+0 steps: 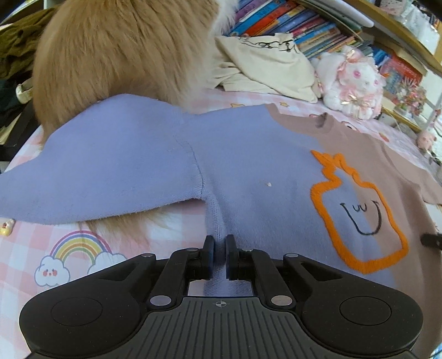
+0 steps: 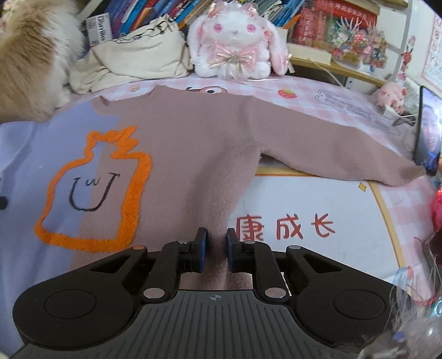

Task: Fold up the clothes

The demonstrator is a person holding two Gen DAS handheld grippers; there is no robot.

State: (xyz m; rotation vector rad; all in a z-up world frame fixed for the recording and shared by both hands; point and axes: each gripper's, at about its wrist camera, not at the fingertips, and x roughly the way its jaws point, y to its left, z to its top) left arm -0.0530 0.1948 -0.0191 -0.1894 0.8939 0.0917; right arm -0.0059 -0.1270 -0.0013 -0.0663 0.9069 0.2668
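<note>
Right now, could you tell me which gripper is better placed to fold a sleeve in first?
Probably right: its brown sleeve lies clear, while a furry animal rests against the lilac sleeve.

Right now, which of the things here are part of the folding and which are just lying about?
Part of the job:
- two-tone sweater, spread flat on the bed
- left gripper, jaws pinching the lilac hem
- right gripper, jaws pinching the brown hem

Just lying about:
- white bunny plush
- cream tote bag
- books
- furry animal
- small screen
</note>
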